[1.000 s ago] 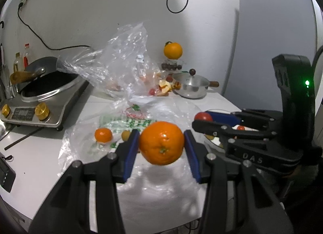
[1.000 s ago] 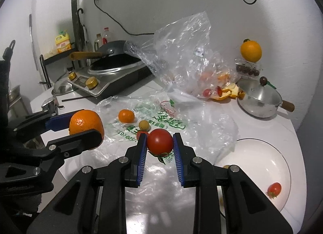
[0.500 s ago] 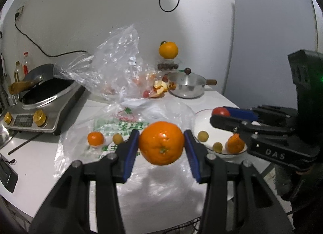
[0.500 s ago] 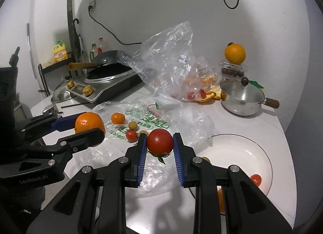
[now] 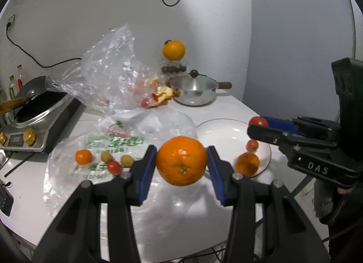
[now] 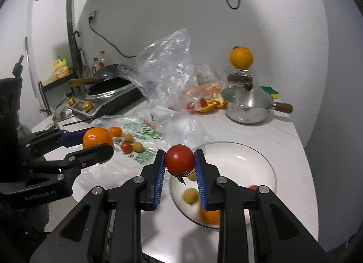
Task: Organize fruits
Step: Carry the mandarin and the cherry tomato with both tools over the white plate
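Left gripper (image 5: 181, 165): clamped on orange (image 5: 181, 163); carry right, over plate (image 5: 217, 131).
Right gripper (image 6: 179, 165): pinching tomato (image 6: 180, 159); lower before release, probably avoiding the plate's blurred fruit.

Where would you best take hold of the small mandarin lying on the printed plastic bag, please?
Grip the small mandarin across its round middle, coming down from above. It lies free on the flat printed bag, with clear room on its left; the yellowish fruit sits close on its right, so set the fingers front and back rather than side to side.
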Available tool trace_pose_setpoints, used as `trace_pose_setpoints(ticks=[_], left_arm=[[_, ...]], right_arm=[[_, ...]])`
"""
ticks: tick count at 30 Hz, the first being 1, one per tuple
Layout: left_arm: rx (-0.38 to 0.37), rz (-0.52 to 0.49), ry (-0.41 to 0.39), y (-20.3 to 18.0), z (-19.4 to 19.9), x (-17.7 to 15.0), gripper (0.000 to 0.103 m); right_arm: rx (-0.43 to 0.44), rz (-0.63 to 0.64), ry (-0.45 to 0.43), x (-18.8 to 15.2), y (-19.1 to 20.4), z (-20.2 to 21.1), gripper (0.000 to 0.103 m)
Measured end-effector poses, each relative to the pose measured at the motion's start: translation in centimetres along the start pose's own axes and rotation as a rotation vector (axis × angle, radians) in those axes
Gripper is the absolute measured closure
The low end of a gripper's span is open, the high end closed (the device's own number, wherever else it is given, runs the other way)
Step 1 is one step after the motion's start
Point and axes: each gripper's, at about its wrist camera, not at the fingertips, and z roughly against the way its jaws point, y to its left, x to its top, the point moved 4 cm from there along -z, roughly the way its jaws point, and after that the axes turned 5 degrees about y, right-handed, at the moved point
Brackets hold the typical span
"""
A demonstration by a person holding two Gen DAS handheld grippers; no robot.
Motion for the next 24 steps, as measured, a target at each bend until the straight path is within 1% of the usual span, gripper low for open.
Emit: trace_pose_setpoints(ticks=[5, 12, 21, 24], left_arm=[[-0.028, -0.008, 0.034, -1.7, -1.5, 0.1, 0.057], [-0.050, -0.033, 0.057, -3.9, -2.9, 0.4, 0.057], [-0.062, -0.044, 0.097, -6.0, -5.0, 0.1, 0.057], [-0.064, -0.047, 0.109, -6.5, -5.7, 0.0, 0.057]], right_arm=[[-0.017, -0.022, 0.018, -0.8, -2.1, 0.4, 0.075], [-0.044, -0.046, 0.019, -1.7, -4.2, 1.0, 0.075], [-0.040, -0.078, 0.043, -3.0, -6.5, 0.4, 0.075], [-0.037, -0.096, 0.067, -3.6, -7.3, -0.3, 0.075]])
